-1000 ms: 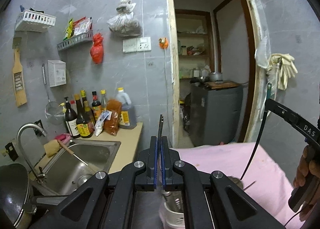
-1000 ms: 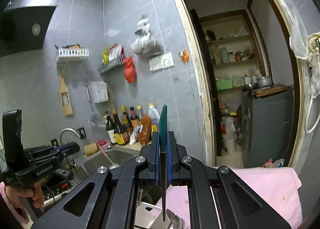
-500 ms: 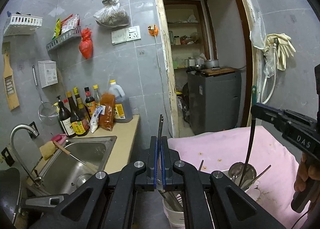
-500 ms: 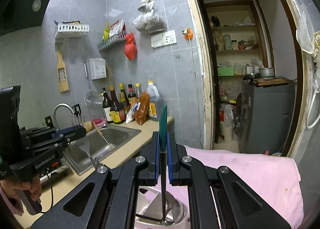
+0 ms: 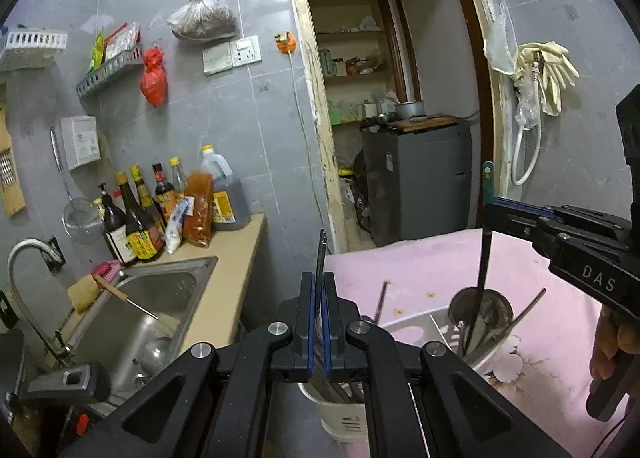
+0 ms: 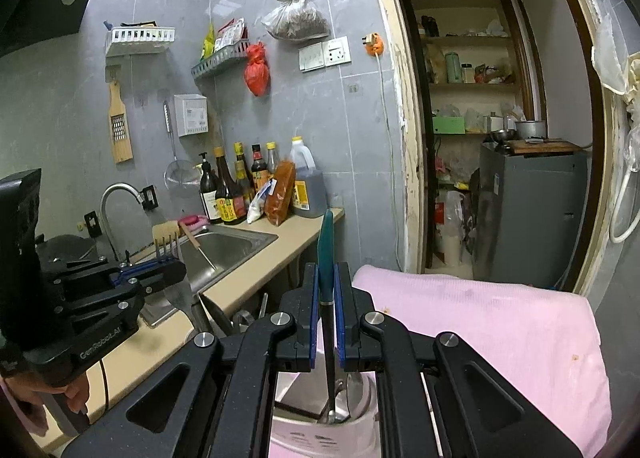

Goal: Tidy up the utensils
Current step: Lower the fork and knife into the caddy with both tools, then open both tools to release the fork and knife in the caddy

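My left gripper [image 5: 318, 314] is shut on a flat metal spatula [image 5: 321, 254], held upright; its slotted head shows in the right wrist view [image 6: 176, 258]. Its lower end stands in a white utensil holder [image 5: 346, 418]. My right gripper [image 6: 326, 310] is shut on a green-handled utensil [image 6: 326, 254], upright, its dark shaft reaching down into a steel cup [image 5: 482, 312] in the white holder [image 6: 320, 438]. In the left wrist view the right gripper [image 5: 490, 213] is at the right, over the cup. Loose metal utensils [image 5: 528, 308] lean in the holder.
The holder stands on a pink cloth [image 6: 500, 338]. A steel sink [image 5: 136, 322] with tap [image 5: 24, 258] lies left, sauce bottles [image 5: 140, 225] on the beige counter [image 5: 228, 278] behind. An open doorway with a grey cabinet [image 5: 416, 181] is behind.
Both grippers have moved lower and closer together. The right gripper's utensil has gone down into the steel cup, and the spatula end into the white holder.
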A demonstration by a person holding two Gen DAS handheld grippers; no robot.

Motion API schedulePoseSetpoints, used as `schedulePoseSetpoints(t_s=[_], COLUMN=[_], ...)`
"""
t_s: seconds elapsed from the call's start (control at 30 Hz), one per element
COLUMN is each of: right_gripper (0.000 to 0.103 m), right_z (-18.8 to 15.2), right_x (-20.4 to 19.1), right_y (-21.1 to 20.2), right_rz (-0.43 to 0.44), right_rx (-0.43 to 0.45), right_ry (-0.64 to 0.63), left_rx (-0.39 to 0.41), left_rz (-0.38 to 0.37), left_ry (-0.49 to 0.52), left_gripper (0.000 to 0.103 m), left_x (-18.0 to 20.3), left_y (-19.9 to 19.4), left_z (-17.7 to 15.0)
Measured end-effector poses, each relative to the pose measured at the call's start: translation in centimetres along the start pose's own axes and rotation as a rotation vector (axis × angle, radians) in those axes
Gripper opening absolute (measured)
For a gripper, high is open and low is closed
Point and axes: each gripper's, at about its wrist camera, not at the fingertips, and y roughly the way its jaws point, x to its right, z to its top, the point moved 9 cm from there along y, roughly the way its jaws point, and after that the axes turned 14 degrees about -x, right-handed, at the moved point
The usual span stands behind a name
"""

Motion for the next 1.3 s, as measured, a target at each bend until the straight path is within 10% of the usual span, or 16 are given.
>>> schedulePoseSetpoints(t_s=[0.53,1.3], right_gripper=[0.015,0.097], right_z=[-1.2,-2.8], right_x=[0.1,5.6], right_y=[-1.3,-12.5], right_rz=[-0.019,-0.269], right_rx=[-0.034,0.067], right_ry=[0.028,0.157], left_rx=[-0.081,0.039], left_rz=[-0.193,-0.24], left_ry=[-0.118,-0.214], left_gripper=[0.018,0.098], left_x=[0.3,1.5], left_y=[0.8,-5.3], left_z=[-1.7,-1.3])
